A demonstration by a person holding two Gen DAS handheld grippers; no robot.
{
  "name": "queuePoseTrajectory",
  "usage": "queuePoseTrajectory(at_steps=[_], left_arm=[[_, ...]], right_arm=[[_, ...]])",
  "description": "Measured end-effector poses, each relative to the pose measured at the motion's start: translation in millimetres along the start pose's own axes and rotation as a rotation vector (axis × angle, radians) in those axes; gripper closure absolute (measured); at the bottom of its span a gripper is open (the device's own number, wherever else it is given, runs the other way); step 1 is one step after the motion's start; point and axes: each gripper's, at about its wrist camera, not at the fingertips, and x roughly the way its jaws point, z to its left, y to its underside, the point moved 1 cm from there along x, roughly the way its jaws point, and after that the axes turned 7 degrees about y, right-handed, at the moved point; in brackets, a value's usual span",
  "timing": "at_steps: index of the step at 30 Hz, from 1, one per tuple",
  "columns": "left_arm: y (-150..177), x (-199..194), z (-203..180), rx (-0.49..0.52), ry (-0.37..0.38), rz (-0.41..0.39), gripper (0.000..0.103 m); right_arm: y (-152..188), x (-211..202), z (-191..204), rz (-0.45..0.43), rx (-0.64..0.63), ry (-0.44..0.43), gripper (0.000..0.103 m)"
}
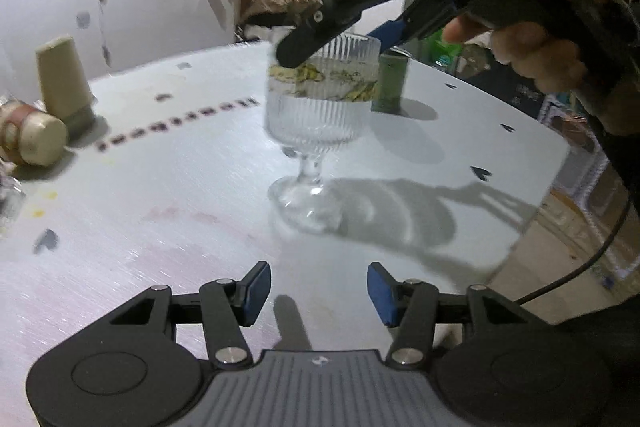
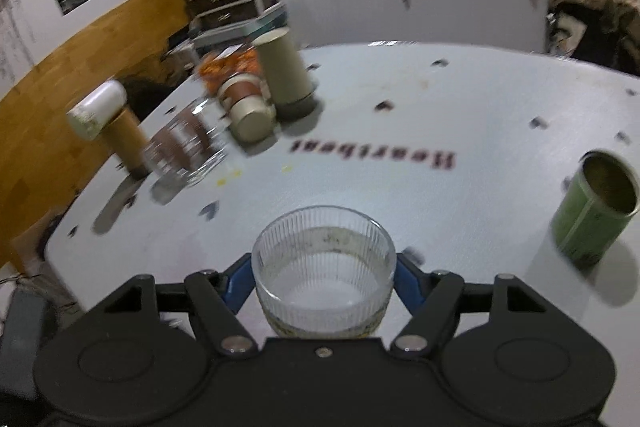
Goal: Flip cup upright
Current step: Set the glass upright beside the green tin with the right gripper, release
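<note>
Cup [image 1: 320, 123]: upright, foot on worktop [image 1: 160, 227], at 12 o'clock of left tongs [image 1: 318, 293] | right tongs [image 2: 324, 281]: clamped on cup rim | left tongs: apart, empty | green can [image 2: 592, 211]: behind cup

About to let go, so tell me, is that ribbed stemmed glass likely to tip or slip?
The ribbed glass looks top-heavy: wide bowl, thin stem, small foot, so a nudge could tip it. Its clear walls look breakable, and probably slick against the right gripper pinching the rim.

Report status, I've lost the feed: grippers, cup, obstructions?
Right gripper shut on ribbed glass goblet, upright, foot on table. Left gripper open, empty. Green can nearby, clear.
</note>
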Motion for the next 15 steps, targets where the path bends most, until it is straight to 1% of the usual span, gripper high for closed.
queuePoseTrajectory(at_steps=[3,7,11,15], left_arm=[[0,0,1,-0.007,-0.032,-0.036,0.048],[0,-1,6,-0.042,-0.038,-0.066,0.048],[4,-1,10,-0.058,-0.044,-0.077,0.048],[6,-2,12,-0.062,-0.052,-0.079,0.048]], right_arm=[[-11,10,-12,-0.034,0.022,0.078,0.030],[-27,24,-27,-0.078,0.041,0.183,0.030],[-42,36,-37,-0.125,0.046,0.290,0.030],[-56,46,-48,-0.131,0.077,0.348,0.030]])
